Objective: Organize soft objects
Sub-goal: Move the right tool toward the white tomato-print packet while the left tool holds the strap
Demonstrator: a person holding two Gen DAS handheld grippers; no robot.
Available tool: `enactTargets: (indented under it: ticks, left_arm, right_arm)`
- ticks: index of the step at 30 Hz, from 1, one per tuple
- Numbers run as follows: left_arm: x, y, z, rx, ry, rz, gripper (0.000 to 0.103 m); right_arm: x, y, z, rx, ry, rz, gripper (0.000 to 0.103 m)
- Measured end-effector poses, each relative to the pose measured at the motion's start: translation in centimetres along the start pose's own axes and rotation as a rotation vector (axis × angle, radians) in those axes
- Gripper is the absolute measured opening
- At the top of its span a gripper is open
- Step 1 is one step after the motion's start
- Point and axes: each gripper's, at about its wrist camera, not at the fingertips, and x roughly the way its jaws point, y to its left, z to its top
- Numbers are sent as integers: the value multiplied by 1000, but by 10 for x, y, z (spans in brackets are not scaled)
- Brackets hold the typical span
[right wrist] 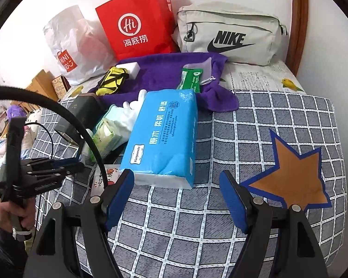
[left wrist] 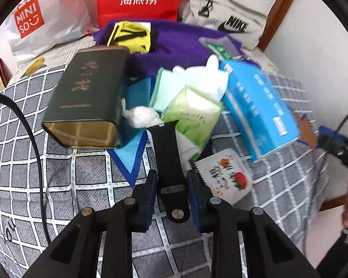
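Note:
My left gripper is shut on a black strap and holds it above the checked bed cover; it also shows in the right wrist view. Ahead lie a white cotton wad, a green tissue pack, white gloves and a blue tissue pack. My right gripper is open and empty, just in front of the blue tissue pack. A brown star mark lies to its right.
A dark green tin lies on its side at the left. A purple towel holds a yellow pouch and a green packet. Red bag, white Miniso bag and Nike pouch stand at the back.

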Motion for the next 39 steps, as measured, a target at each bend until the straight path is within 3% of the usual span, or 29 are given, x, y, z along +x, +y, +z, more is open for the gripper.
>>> enactTargets:
  ticks: [18, 27, 37, 39]
  left_arm:
    - [-43, 41, -15, -63, -77, -24, 25]
    - [-50, 60, -17, -85, -97, -21, 25]
    - [-51, 68, -20, -96, -106, -43, 25]
    - [-51, 69, -20, -98, -106, -50, 25]
  right_arm:
    - [-3, 62, -11, -97, 30, 89, 75]
    - [28, 113, -27, -181, 105, 142, 75]
    - [92, 123, -34, -116, 179, 58, 75]
    - [99, 120, -32, -98, 175, 52, 70]
